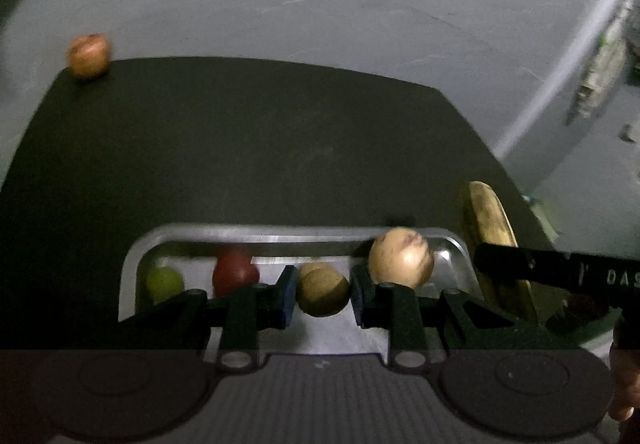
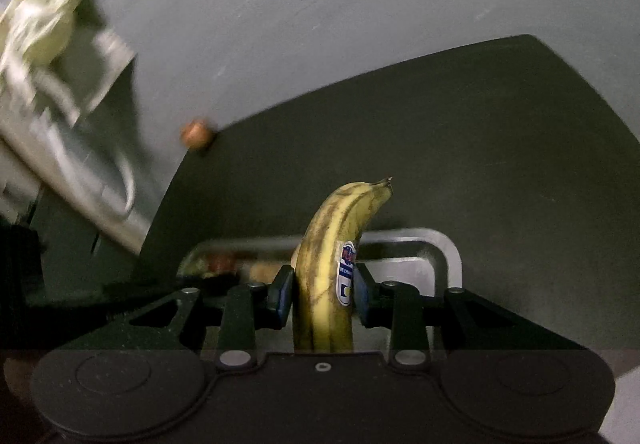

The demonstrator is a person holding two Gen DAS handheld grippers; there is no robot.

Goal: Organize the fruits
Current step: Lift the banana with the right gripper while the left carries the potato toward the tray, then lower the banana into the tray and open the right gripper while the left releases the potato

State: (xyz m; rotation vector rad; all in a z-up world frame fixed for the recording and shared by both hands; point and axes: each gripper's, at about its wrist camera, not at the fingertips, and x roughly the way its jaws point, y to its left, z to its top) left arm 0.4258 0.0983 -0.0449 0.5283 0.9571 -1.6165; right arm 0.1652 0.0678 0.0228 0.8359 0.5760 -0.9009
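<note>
My left gripper (image 1: 322, 286) is shut on a round brown fruit (image 1: 320, 298), held over a metal tray (image 1: 256, 233). In the tray lie a green fruit (image 1: 164, 282), a red fruit (image 1: 234, 273) and a pale round fruit (image 1: 400, 258); another brown one peeks out behind the held fruit. My right gripper (image 2: 322, 290) is shut on a spotted yellow banana (image 2: 332, 244) with a sticker, its tip pointing up above the tray (image 2: 450, 250). The same banana (image 1: 494, 228) shows at the right of the left wrist view.
A dark mat (image 1: 240, 144) lies under the tray on a grey surface. One orange-brown fruit (image 1: 88, 54) sits at the mat's far corner, also seen as the small fruit (image 2: 196, 134). Blurred pale clutter (image 2: 60, 56) stands at the left in the right wrist view.
</note>
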